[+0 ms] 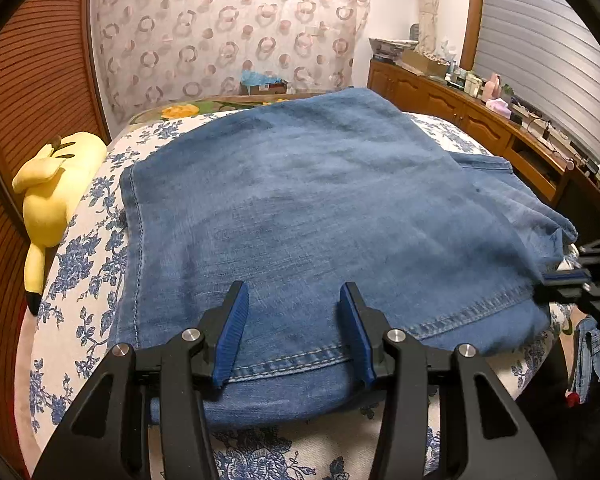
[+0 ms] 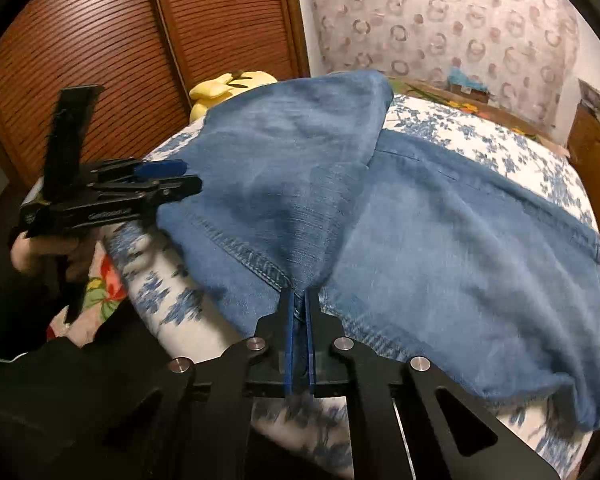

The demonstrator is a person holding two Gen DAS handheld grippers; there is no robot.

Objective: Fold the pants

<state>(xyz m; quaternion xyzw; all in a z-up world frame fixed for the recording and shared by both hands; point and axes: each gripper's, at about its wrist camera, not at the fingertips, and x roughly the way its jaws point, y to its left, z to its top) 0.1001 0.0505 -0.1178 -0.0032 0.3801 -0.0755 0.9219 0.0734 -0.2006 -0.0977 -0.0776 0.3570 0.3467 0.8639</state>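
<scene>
A yellow plush (image 1: 48, 200) lies at the bed's (image 1: 84, 264) left edge, beside the slatted wooden doors (image 1: 32, 92). The bed wears a white cover with blue flowers. On it lie the pants (image 1: 320, 208), faded blue denim, spread flat and already doubled over: an upper layer with a stitched hem runs across the near side, and a second layer sticks out under it along the near edge and at the right. A seam with pale thread runs down the left side. The left tool (image 1: 294, 332) hovers just over the near hem, its blue pads standing moderately apart with nothing pinched between them. Further right, the right tool (image 2: 299, 312) has its pads nearly together, clamped on a bunched corner of the hem, so the cloth rises in a ridge from that point. A wooden sideboard (image 1: 460, 108) with clutter stands along the right wall
</scene>
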